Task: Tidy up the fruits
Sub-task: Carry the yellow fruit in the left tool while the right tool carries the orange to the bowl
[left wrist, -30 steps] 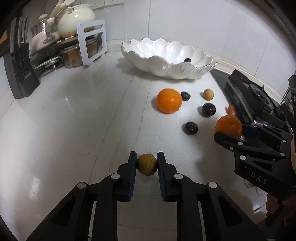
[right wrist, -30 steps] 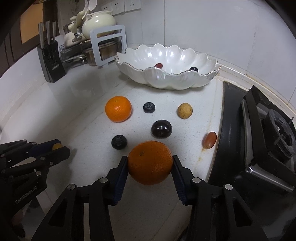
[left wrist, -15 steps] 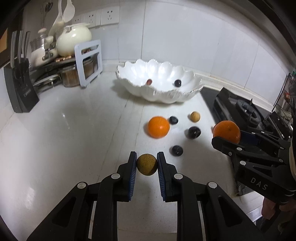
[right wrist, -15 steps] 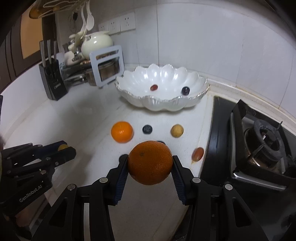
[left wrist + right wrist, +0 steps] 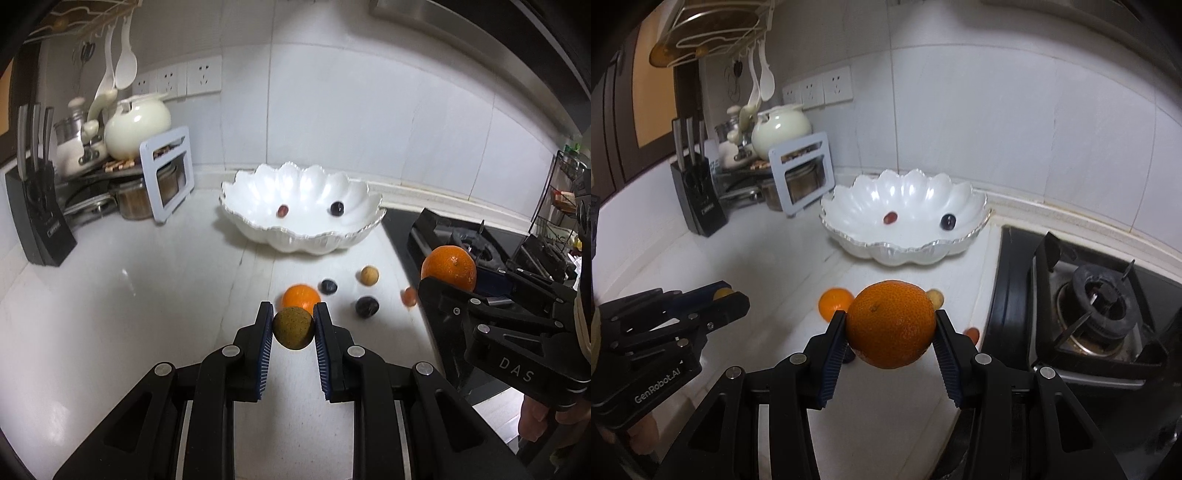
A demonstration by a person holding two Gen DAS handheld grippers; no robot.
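The left gripper (image 5: 293, 328) has its jaws clamped on a small brown fruit (image 5: 293, 328), held above the worktop (image 5: 129, 314). The right gripper (image 5: 890, 334) has its jaws clamped on a large orange (image 5: 891, 328). Beyond them, loose fruits lie on the worktop, and the white scalloped bowl (image 5: 905, 251) near the far edge holds two small fruits.

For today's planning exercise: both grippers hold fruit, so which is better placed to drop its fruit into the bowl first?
Probably the right gripper: its orange sits almost directly before the bowl; the left gripper looks farther back.
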